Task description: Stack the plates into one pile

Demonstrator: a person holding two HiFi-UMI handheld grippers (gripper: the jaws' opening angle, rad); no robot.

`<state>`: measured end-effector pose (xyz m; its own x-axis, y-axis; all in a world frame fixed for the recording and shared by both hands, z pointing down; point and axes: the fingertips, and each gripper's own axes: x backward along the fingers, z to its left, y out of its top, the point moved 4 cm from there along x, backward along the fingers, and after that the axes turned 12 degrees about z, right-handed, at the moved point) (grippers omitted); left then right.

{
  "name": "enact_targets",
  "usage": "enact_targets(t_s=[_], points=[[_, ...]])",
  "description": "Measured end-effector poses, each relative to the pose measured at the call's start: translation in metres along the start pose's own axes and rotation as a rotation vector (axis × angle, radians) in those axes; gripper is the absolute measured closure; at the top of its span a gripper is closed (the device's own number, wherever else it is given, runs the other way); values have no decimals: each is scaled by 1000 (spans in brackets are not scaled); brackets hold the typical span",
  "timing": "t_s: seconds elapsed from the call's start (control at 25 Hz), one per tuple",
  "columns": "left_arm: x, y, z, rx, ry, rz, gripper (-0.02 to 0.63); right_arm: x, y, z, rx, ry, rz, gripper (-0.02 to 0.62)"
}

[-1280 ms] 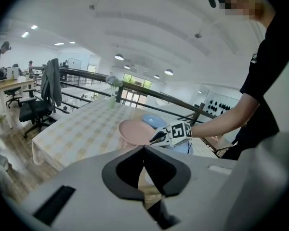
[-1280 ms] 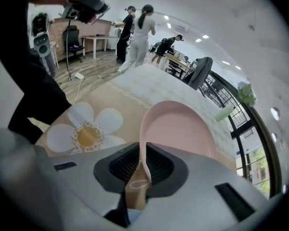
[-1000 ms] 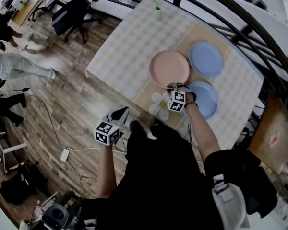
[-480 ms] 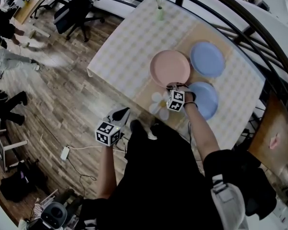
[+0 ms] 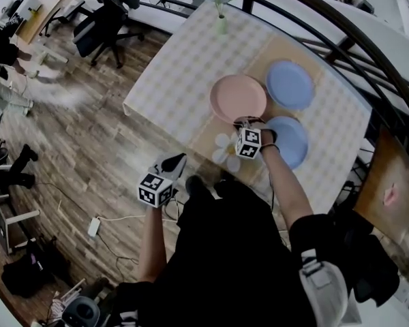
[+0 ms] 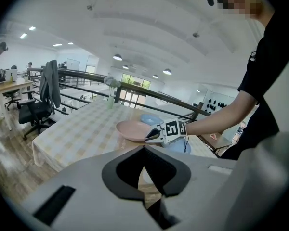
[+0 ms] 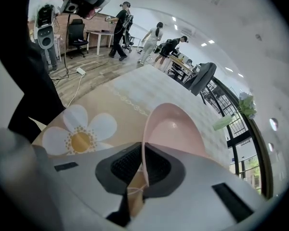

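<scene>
A pink plate [image 5: 237, 95] lies on the table's tan runner [image 5: 206, 129], and my right gripper [image 5: 244, 122] is shut on its near rim. In the right gripper view the pink plate [image 7: 176, 129] stands edge-on between the jaws of that gripper [image 7: 143, 163]. One blue plate [image 5: 291, 84] sits to the right of the pink one. A second blue plate [image 5: 290, 140] lies nearer, just right of my right hand. My left gripper [image 5: 174, 160] hangs off the table over the wooden floor. It [image 6: 143, 152] is shut with nothing in it.
A white flower-shaped mat [image 5: 223, 148] lies at the table's near edge beside the right gripper. A vase with flowers [image 5: 221, 22] stands at the far end. A dark railing [image 5: 341, 43] curves behind the table. An office chair [image 5: 99, 19] and cables are on the floor at left.
Both grippers and the three plates stay almost where they were. The head view has shifted slightly, and people at the far left have moved.
</scene>
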<state>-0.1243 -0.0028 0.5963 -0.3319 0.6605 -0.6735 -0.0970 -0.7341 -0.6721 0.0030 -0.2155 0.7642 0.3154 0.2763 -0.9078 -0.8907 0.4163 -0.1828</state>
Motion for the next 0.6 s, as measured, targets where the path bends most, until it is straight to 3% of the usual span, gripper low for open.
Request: enact_targets(t_s=[0.6], points=[[37, -5, 40, -73, -50, 5, 604, 28, 19, 4, -56, -89, 84, 583]])
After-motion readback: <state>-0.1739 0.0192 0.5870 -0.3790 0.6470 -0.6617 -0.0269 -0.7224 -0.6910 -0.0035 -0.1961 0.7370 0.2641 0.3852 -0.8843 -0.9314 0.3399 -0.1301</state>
